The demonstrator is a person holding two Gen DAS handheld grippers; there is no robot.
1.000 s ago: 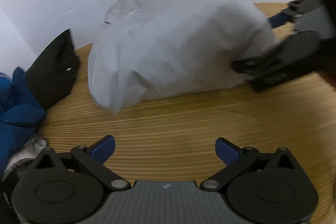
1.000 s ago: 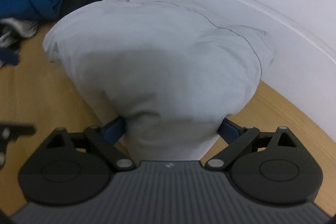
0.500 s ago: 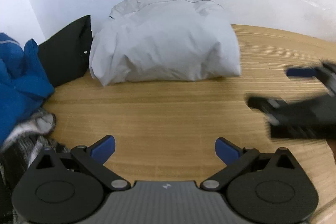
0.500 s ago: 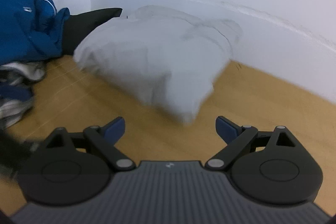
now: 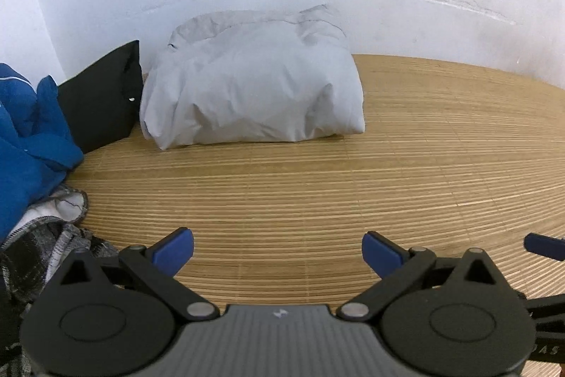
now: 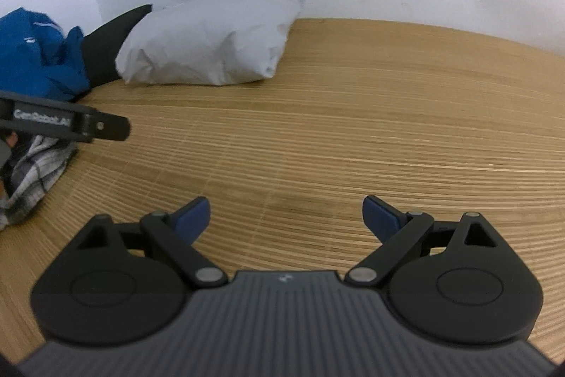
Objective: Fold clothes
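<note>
A folded light grey garment [image 5: 252, 87] lies as a puffy bundle on the wooden table [image 5: 317, 186], against the white wall; the right wrist view shows this grey garment [image 6: 212, 37] at the far left. My left gripper [image 5: 278, 251] is open over bare wood, well short of the bundle, with nothing between its blue pads [image 5: 174, 248]. My right gripper [image 6: 286, 216] is open too, empty, and far back from the garment. Part of the left gripper's black body [image 6: 67, 124] crosses the right wrist view's left edge.
A folded black garment [image 5: 102, 98] leans beside the grey bundle on its left. A crumpled blue garment [image 5: 28, 143] and a grey-and-white plaid one [image 5: 39, 246] are piled at the table's left side. Bare wood stretches to the right.
The right gripper let go of the grey garment, which now rests against the wall. Both grippers have drawn back from it toward the near side of the table.
</note>
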